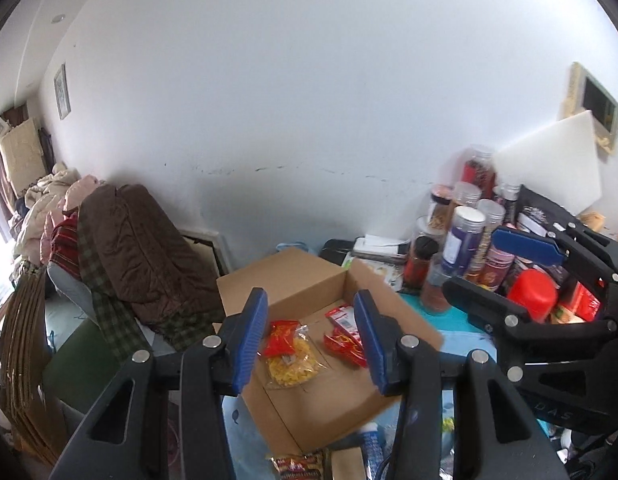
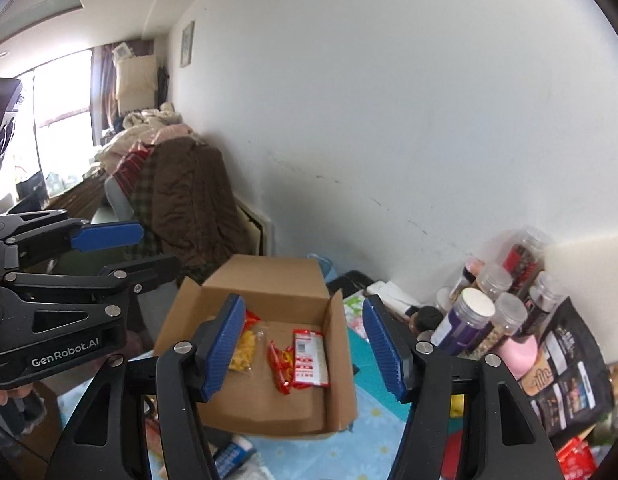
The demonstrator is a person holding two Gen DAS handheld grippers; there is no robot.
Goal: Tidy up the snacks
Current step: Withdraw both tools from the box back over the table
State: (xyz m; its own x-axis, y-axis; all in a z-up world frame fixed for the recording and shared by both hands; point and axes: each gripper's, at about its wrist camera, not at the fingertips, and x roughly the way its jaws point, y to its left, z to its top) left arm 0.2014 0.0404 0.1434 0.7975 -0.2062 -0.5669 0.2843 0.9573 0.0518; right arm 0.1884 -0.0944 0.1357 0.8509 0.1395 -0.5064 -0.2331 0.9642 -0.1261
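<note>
The left gripper [image 1: 311,340] hangs with its blue pads spread and nothing between them; the right gripper [image 2: 305,346] is likewise spread and empty. Both hover above an open cardboard box [image 2: 269,284]. On the box floor lie a clear bag of yellow snacks [image 1: 291,362] at 9 o'clock and red snack packets [image 2: 305,356] at 3 o'clock, apart from each other. At 2 o'clock of the box, against the wall, stands a cluster of lidded jars [image 2: 475,316] beside a black pouch [image 2: 565,368].
</note>
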